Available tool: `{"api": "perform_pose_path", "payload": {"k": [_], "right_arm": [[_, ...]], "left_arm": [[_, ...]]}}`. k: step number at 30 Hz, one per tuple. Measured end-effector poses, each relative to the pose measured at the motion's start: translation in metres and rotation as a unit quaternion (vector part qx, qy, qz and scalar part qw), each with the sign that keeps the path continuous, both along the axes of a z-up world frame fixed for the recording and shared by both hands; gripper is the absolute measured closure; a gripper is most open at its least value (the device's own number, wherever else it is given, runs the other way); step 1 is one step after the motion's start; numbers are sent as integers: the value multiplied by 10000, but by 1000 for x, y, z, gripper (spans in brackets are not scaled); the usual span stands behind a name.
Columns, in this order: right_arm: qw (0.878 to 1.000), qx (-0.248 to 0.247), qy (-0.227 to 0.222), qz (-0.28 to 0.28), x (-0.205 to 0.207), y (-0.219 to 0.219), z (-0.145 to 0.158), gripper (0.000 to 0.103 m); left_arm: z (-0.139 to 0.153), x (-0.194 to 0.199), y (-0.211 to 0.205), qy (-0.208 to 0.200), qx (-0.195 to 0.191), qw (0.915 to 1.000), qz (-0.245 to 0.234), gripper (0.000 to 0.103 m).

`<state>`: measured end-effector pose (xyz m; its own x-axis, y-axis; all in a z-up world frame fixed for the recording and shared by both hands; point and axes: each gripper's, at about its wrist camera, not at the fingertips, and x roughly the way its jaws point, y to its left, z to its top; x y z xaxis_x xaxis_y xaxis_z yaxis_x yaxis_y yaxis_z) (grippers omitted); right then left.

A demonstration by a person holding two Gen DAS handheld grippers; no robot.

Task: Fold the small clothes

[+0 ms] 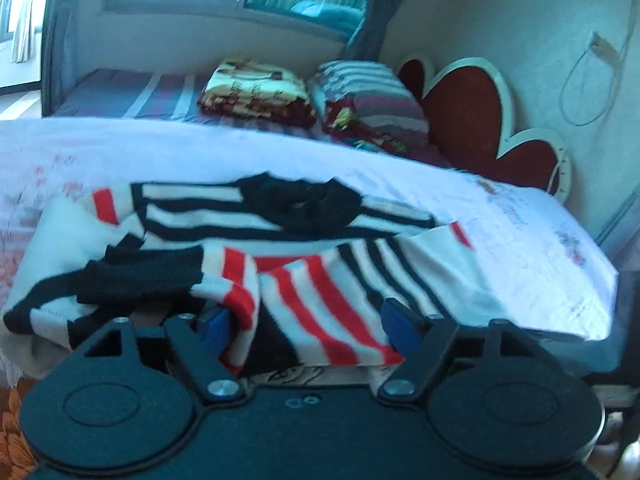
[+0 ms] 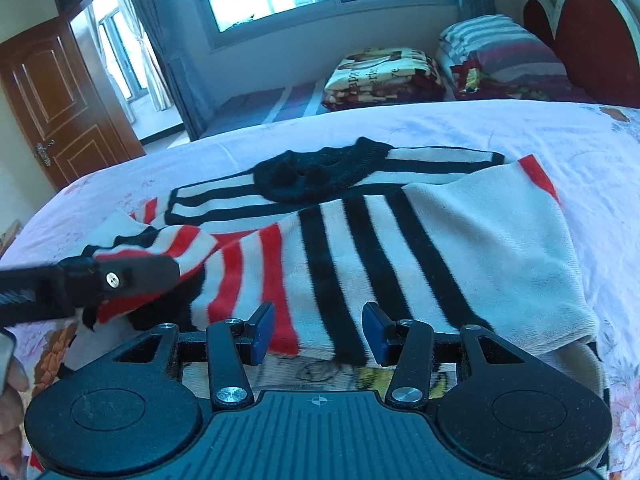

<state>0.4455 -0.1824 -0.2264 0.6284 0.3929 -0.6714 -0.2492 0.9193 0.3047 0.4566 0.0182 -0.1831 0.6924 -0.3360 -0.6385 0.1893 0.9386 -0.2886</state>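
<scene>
Bedspread (image 2: 500,128), pale and floral, carries the striped sweater (image 2: 400,240) (black collar away from us), partly folded. Left gripper (image 1: 308,326) stands spread, a red-striped fold lying loose between its 2 pads. Right gripper (image 2: 318,334) gapes over the sweater's near edge.

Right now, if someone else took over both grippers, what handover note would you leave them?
Left gripper: jaws wide apart, a red-striped fold of the striped sweater lying between them, not pinched.
Right gripper: jaws partly open at the sweater's near edge; the pads do not look pressed on the knit.
The sweater lies on the floral bedsheet, black collar at the far side, one sleeve folded across the body.
Done: apparently the first sleeve fold.
Left: flatten the bunched left side, fold the rest, square it up.
</scene>
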Motion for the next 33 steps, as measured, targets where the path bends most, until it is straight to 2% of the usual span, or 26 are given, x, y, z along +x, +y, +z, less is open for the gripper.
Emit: {"api": "perform_pose_path", "payload": {"k": [3,5,8,10,15,19,22,25,27,28,29,30,33], "right_arm": [[9997,84,-59,215,-4,13,6,55],[9991,116,-115,389,-7,27,10,55],[9976,142,-138,662,-10,52,15,55],[9962,116,-146,854,-11,71,16,55],[9924,-160,-221,1202,-12,117,13,55],[9906,-270,-279,1310,-6,142,10,55],[9907,-257,-416,1270,-6,146,13,55],[9871,-825,-367,1323,1,163,4,55],[9832,-1225,-490,1258,6,171,-3,55],[9833,-1256,-519,1207,11,171,-5,55],[9860,-1084,-484,1168,15,167,-5,72],[9888,-934,-423,1088,19,162,-3,98],[9943,-496,-650,688,23,133,15,98]], "left_arm": [[19,-4,13,25,-364,9993,50,25],[33,-9,25,-75,-585,9981,170,20],[47,-17,49,-243,-676,9962,483,18],[49,-21,69,-295,-593,9941,862,18],[27,-23,122,8,-311,9801,1958,22],[2,-21,144,280,-146,9711,2366,24],[-14,-17,153,449,-219,9685,2440,24],[-27,-8,151,578,-156,9712,2304,30],[-34,-10,151,610,-252,9708,2305,30],[-36,-12,151,594,-299,9701,2332,30],[-36,-11,152,590,-311,9699,2341,30],[-38,-12,152,595,-303,9701,2333,30],[-36,-13,149,545,-330,9720,2263,27]]}}
